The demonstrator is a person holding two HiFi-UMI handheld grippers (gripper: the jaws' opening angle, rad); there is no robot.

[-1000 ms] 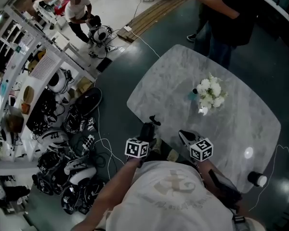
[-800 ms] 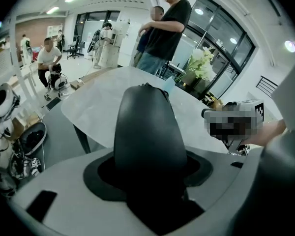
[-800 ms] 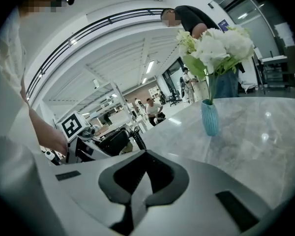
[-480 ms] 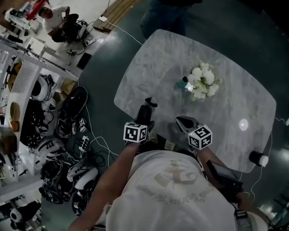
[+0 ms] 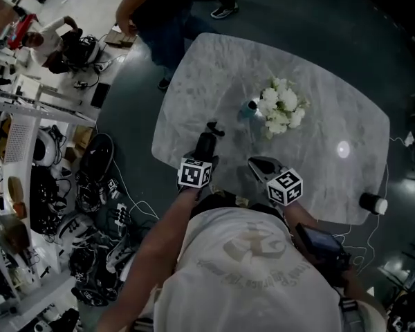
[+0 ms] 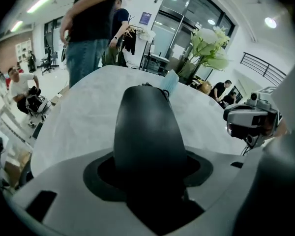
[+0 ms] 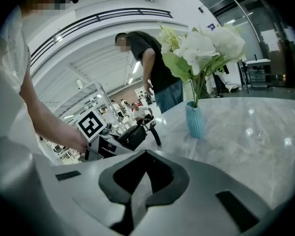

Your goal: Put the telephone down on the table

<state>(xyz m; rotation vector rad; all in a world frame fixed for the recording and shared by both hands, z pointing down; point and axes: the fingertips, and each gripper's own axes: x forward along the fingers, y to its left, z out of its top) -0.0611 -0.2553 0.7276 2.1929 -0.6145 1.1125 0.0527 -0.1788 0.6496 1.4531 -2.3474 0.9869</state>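
Note:
A black telephone handset [image 5: 209,137] sits between the jaws of my left gripper [image 5: 203,154], which is shut on it, over the near left part of the grey marble table [image 5: 332,95]. In the left gripper view the handset [image 6: 146,132] fills the middle and points out across the tabletop; whether it touches the table cannot be told. Its short curled end [image 7: 155,132] shows in the right gripper view. My right gripper [image 5: 257,164] hovers just to the right over the table's near edge, pads together [image 7: 137,191], holding nothing.
A blue vase [image 7: 194,119] of white flowers [image 5: 278,108] stands mid-table, beyond both grippers. A person in jeans [image 5: 159,12] stands at the far left edge. A small black and white cylinder [image 5: 372,203] sits at the near right corner. Shelves, helmets and cables [image 5: 62,185] crowd the floor at left.
My left gripper has carried the handset further out over the table and lower. The right gripper has shifted slightly. A standing person has walked round the table's far side toward the left.

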